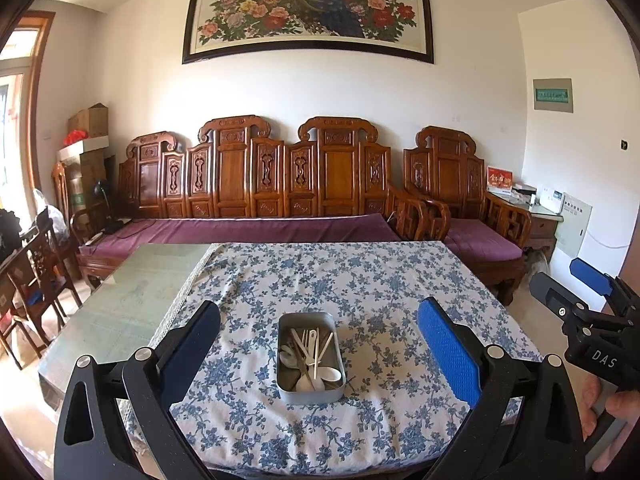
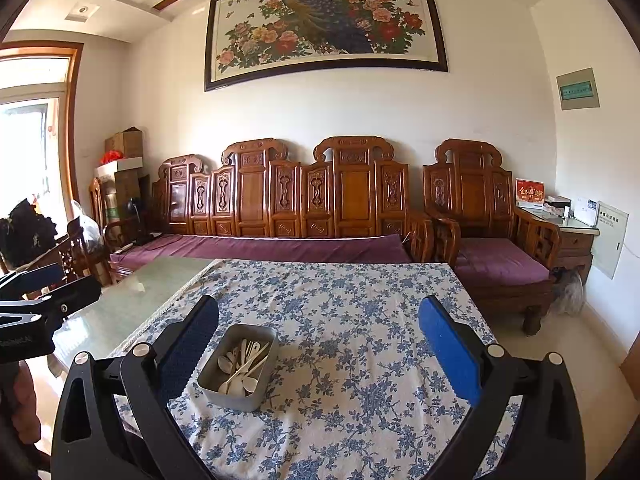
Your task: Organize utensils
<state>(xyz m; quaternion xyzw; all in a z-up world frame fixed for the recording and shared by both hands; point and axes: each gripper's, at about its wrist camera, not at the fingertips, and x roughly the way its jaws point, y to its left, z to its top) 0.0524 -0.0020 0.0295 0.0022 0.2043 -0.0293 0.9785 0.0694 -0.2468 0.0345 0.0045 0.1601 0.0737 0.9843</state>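
A grey metal tin (image 1: 286, 390) (image 2: 232, 398) sits on the blue-flowered tablecloth (image 1: 360, 280) (image 2: 360, 320). Inside it lie several white spoons (image 1: 328, 374) (image 2: 245, 385) and pale chopsticks (image 1: 324, 350) (image 2: 250, 364), jumbled together. My left gripper (image 1: 318, 344) hangs open above the near side of the table, with the tin between and beyond its blue pads. My right gripper (image 2: 318, 348) is open too, held above the cloth with the tin near its left finger (image 2: 188, 356). Neither holds anything. In the left wrist view the right gripper (image 1: 576, 288) shows at the right edge.
The cloth covers the right part of a glass-topped table (image 1: 120, 308) (image 2: 132, 300). Behind stand a carved wooden sofa with purple cushions (image 1: 248, 228) (image 2: 272, 246), an armchair (image 1: 472, 216) (image 2: 492, 240), and wooden chairs (image 1: 36, 276) at left. A hand (image 1: 612, 420) grips the right tool.
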